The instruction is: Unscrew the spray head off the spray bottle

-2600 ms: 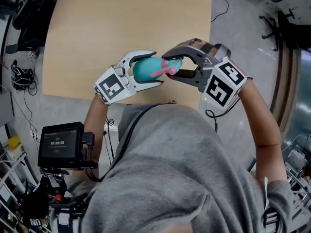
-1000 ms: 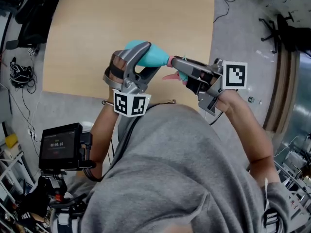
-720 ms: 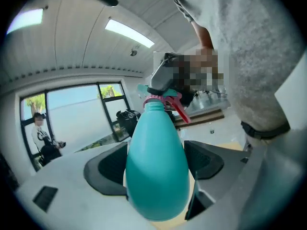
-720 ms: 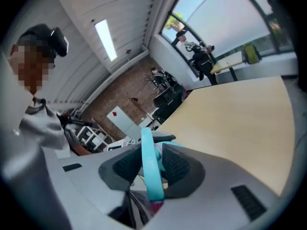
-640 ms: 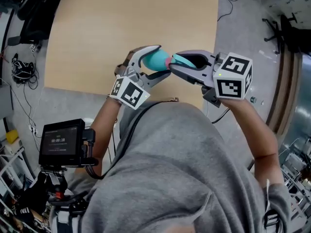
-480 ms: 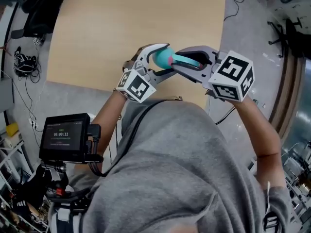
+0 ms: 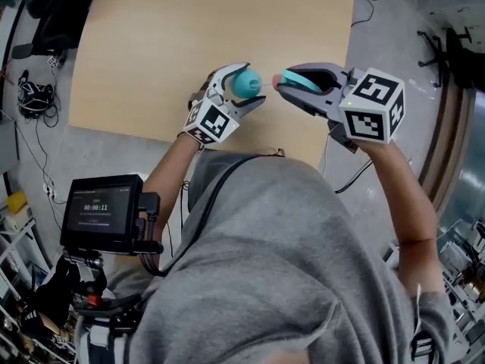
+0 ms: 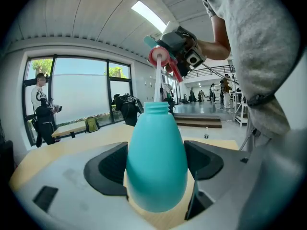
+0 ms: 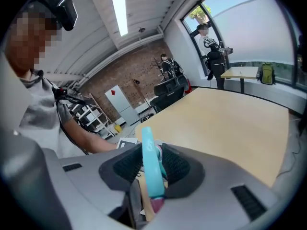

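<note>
So the spray head [image 7: 300, 81] is off the spray bottle [image 7: 245, 84] here; the left gripper [image 7: 250, 83] has its jaws spread wide and clamped on the fat teal body of the bottle, neck pointing away from it, threaded mouth bare; the right gripper [image 7: 286, 82] is pinched down narrow on the spray head, teal part squeezed between the pads with a bit of pink showing below it in the right gripper view; both are held up in the air over the near part of the wooden counter [image 7: 189, 29], head just to the right of the bottle with a small gap; a thin white tube [image 8: 158, 80] hangs from the head down to the bottle's mouth, can't tell if the tip is inside.
</note>
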